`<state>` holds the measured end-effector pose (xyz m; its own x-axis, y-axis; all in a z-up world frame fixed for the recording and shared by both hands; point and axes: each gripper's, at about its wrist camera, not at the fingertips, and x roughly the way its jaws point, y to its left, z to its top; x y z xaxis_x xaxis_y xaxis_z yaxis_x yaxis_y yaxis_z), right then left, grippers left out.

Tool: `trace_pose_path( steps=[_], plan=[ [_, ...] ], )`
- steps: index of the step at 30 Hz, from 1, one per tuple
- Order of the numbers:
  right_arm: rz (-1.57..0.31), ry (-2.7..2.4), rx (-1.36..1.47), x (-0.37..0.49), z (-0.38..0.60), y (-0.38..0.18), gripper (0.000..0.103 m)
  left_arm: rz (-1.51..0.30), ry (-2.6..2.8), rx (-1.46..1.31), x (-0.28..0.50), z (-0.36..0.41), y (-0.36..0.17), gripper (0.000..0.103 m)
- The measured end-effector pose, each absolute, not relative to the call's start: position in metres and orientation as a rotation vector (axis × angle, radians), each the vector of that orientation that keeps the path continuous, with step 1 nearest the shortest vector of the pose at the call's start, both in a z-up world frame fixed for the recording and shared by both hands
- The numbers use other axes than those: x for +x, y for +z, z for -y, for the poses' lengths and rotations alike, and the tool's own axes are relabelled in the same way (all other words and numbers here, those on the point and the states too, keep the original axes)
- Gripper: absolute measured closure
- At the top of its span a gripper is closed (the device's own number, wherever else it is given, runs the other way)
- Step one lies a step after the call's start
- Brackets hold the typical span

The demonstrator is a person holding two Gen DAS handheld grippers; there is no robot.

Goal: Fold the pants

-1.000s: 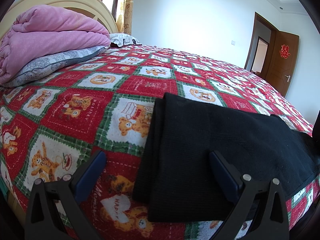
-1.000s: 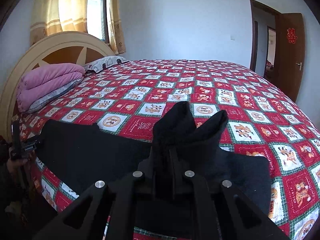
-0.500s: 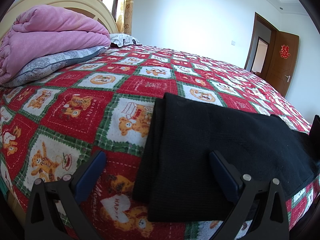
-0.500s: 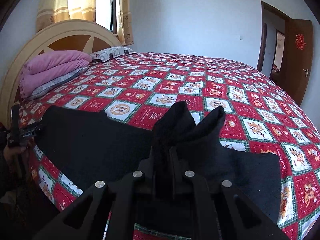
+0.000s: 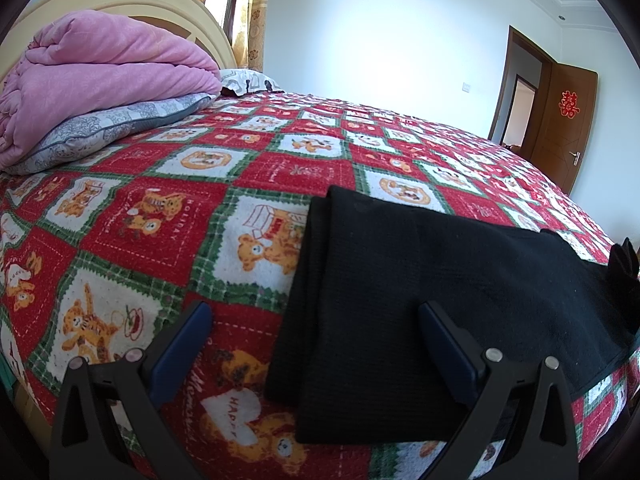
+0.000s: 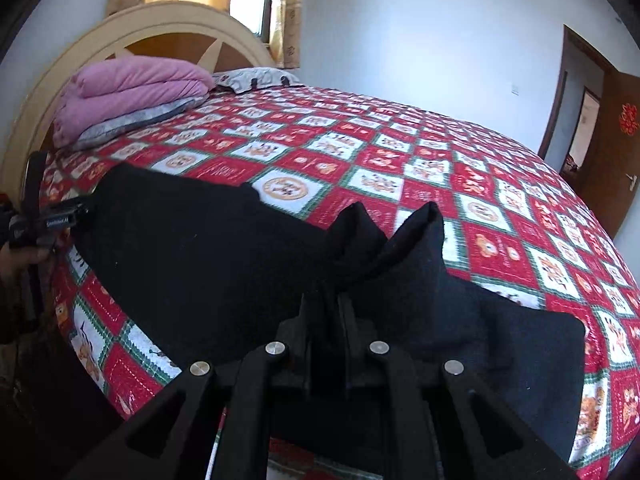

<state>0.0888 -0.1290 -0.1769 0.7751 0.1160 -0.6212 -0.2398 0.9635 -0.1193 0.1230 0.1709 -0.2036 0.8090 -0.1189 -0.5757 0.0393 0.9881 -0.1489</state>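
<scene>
1. Black ribbed-knit pants (image 5: 420, 320) lie flat along the near edge of the bed (image 5: 280, 168), one end stacked in neat layers, so the fold's already partly there.
2. Left gripper (image 5: 316, 320) hangs just over that stacked end, jaws spread wide, blue pads showing, nothing between them.
3. Right gripper (image 6: 328, 304) has its jaws pinched tight on the other end of the pants, and the cloth bunches up into two soft peaks (image 6: 384, 236).
4. Bedspread (image 6: 400, 160) is a fuzzy red, green and white check with cartoon bears.
5. Puffy pink quilt (image 5: 100, 68) sits folded on a grey patterned pillow (image 5: 108, 132) by the curved cream headboard (image 6: 132, 36); white walls, brown door (image 5: 568, 120) open.
</scene>
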Motion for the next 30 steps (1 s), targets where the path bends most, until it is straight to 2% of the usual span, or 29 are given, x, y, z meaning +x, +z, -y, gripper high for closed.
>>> trace_pose_path(
  steps=[10, 13, 15, 17, 22, 25, 30],
  plan=[
    [-0.708, 0.208, -0.247, 0.100, 0.111, -0.204, 0.092, -0.616, -0.082, -0.134, 0.125, -0.172, -0.201, 0.000],
    [-0.710, 0.206, -0.281, 0.099, 0.107, -0.204, 0.089, -0.615, -0.057, -0.139, 0.125, -0.170, -0.192, 0.000],
    [-0.712, 0.209, -0.327, 0.094, 0.103, -0.202, 0.081, -0.578, -0.045, -0.122, 0.120, -0.164, -0.180, 0.000],
    [-0.729, 0.224, -0.357, 0.087, 0.103, -0.195, 0.066, -0.532, -0.053, -0.082, 0.111, -0.152, -0.165, 0.000],
    [-0.692, 0.228, -0.370, 0.048, 0.134, -0.158, 0.063, -0.492, -0.198, -0.081, 0.098, -0.100, -0.122, 0.000],
    [-0.685, 0.193, -0.330, 0.029, 0.172, -0.142, 0.049, -0.557, -0.358, -0.114, 0.095, -0.048, -0.117, 0.000],
    [-0.710, -0.029, -0.178, 0.030, 0.249, -0.139, 0.048, -0.702, -0.581, -0.132, 0.098, 0.045, -0.131, 0.000]
  ],
)
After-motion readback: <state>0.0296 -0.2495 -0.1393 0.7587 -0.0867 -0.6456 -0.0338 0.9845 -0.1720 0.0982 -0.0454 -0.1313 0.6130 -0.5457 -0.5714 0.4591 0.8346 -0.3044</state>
